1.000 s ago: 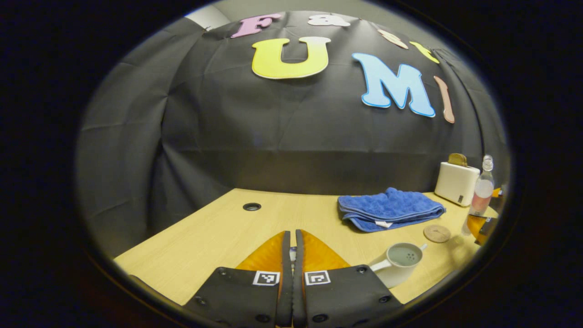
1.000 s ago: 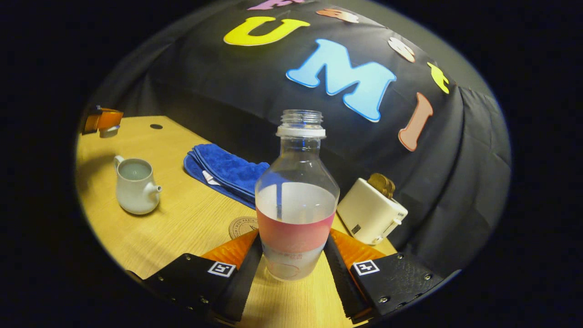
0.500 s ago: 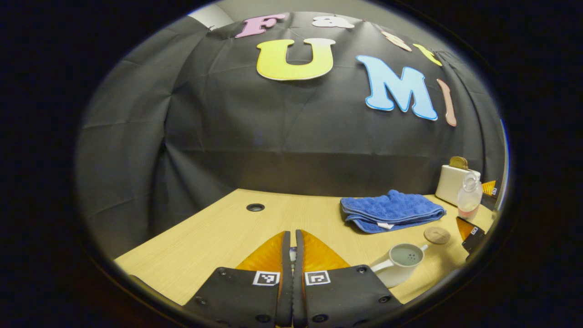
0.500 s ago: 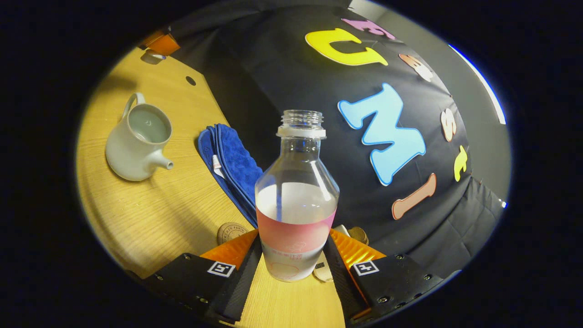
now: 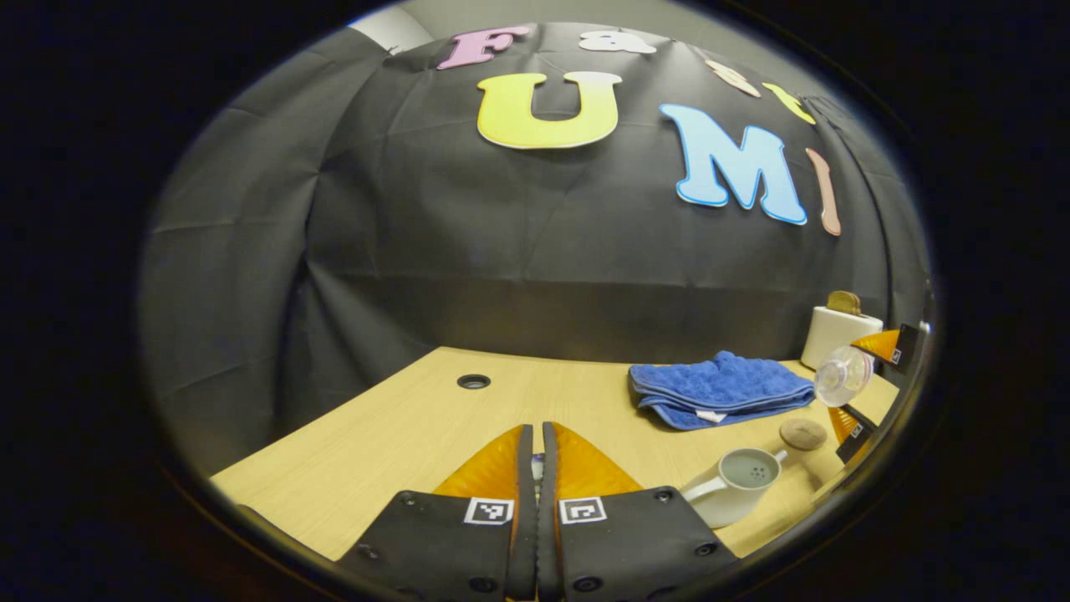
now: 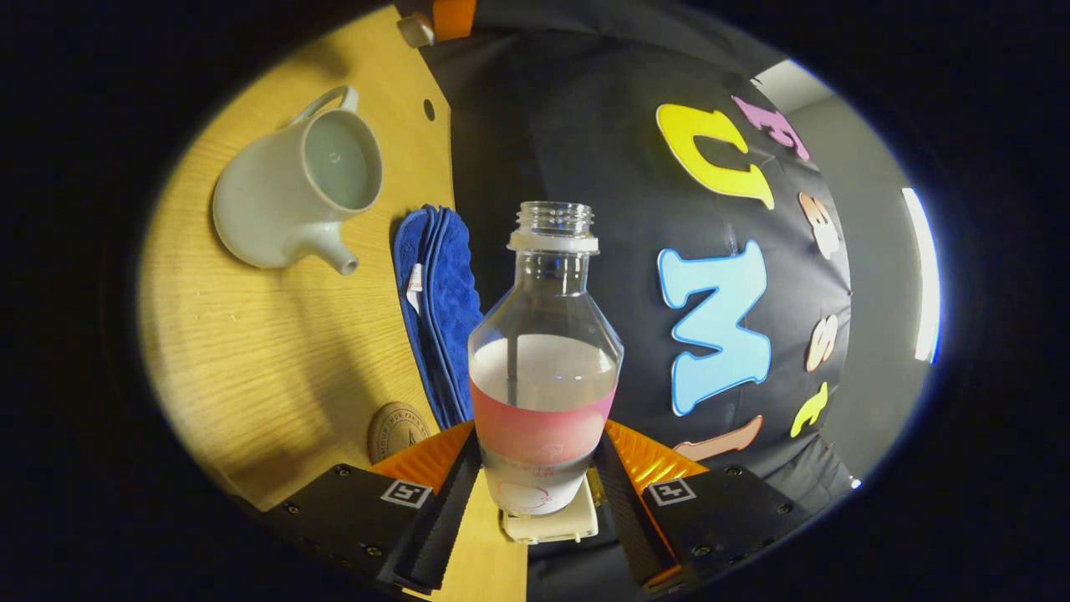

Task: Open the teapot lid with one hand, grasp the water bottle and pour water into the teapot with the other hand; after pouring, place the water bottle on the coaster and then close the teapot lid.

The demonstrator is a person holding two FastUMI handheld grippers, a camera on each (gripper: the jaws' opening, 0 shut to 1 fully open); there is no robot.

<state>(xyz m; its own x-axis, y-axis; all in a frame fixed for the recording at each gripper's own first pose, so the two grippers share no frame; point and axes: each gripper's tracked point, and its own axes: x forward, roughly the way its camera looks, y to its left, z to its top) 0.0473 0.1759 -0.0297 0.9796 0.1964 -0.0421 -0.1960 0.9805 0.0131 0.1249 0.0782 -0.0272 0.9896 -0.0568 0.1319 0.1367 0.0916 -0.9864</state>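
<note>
Right gripper [image 6: 542, 468] is clamped on the water bottle [image 6: 543, 368], one finger on each side of the labelled lower body, the open neck pointing forward and the whole thing rolled well over towards its side. The bottle is about half full. The teapot [image 6: 292, 192] sits on the counter [image 6: 251, 351] with its lid off and its mouth bare, well apart from the bottle's neck. To pour well, I judge the neck should be carried over that opening before tilting further, then tipped slowly, since the wide neck could splash water past the rim.

Left gripper [image 5: 537, 468] has its fingers pressed nearly together on something small and pale, probably the lid (too little of it peeks out to be sure), held low over the counter and away from the pot.

Beyond the pot lie a folded blue towel [image 6: 439, 318] and the round coaster [image 6: 399, 431], free for the bottle afterwards. The left gripper view adds the strainer holes inside the teapot [image 5: 736, 489], the tilted bottle [image 5: 840, 376] seen neck-on, and a white toaster [image 5: 836, 333] at the back.
</note>
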